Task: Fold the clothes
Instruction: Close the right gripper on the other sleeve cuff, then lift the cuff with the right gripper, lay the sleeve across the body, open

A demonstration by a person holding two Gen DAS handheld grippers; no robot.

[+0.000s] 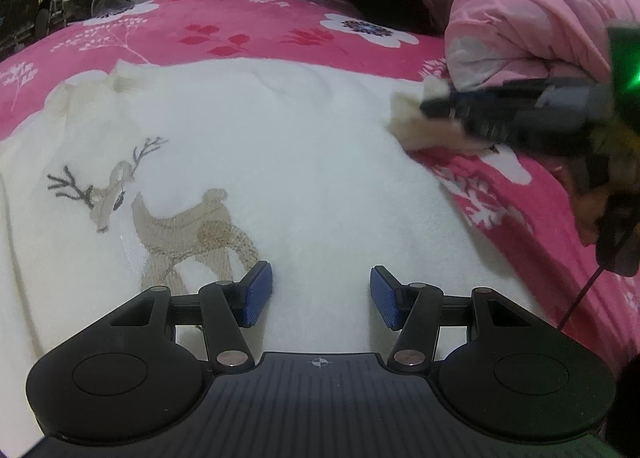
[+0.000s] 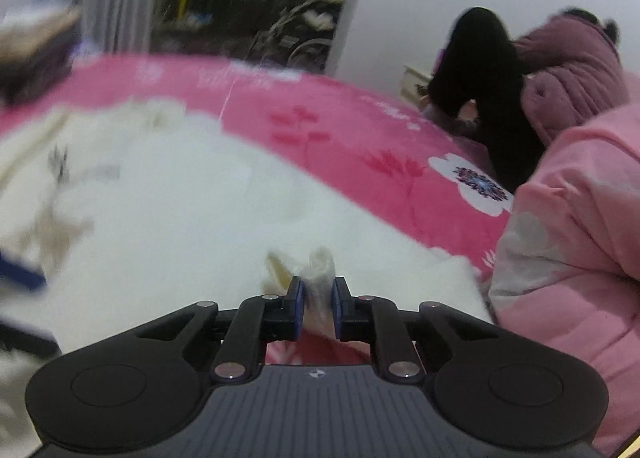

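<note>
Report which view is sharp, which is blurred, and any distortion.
Left wrist view: white sweater and its deer embroidery sharp; right gripper smeared.
Right wrist view: motion blur smears the sweater, its gripper frame crisp.
Both: fisheye bows the pink bedspread.

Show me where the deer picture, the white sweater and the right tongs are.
deer picture [image 1: 188, 230], left wrist view, on the deer's body.
white sweater [image 1: 280, 146], left wrist view, on its plain middle.
right tongs [image 2: 318, 308], right wrist view, between the fingertips.

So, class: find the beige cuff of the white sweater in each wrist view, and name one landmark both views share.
Left wrist view: the beige cuff sits at the right edge of the white sweater, pinched by the right gripper.
Right wrist view: cuff low centre, between the pads.
Shared landmark: the white-and-purple flower on the pink bedspread.
</note>
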